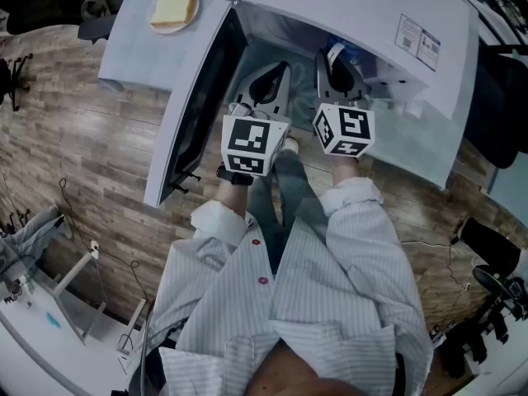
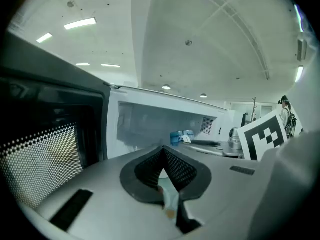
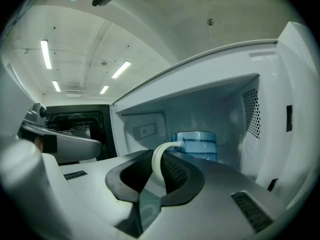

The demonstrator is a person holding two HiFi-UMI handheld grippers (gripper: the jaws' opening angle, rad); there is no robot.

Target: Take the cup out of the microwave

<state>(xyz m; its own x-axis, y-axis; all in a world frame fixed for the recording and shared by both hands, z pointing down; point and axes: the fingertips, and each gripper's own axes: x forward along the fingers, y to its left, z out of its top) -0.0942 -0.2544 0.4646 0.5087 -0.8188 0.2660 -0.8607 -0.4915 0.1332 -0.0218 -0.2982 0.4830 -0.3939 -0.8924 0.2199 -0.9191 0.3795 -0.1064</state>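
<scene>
Right tongs (image 3: 161, 156) pinch the curved white handle (image 3: 155, 166) of the round blue cup (image 3: 200, 144) inside the white microwave (image 3: 210, 66); left tongs (image 2: 163, 154) are closed, holding nothing.

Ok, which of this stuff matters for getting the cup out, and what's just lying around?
For the job: cup, microwave, its open door, right gripper closed on the cup's handle.
Lying about: plate of yellow food, empty left gripper.

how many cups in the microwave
1. The blue cup is inside the microwave, its white handle clamped in the jaws of the right gripper. No other shows.
</scene>
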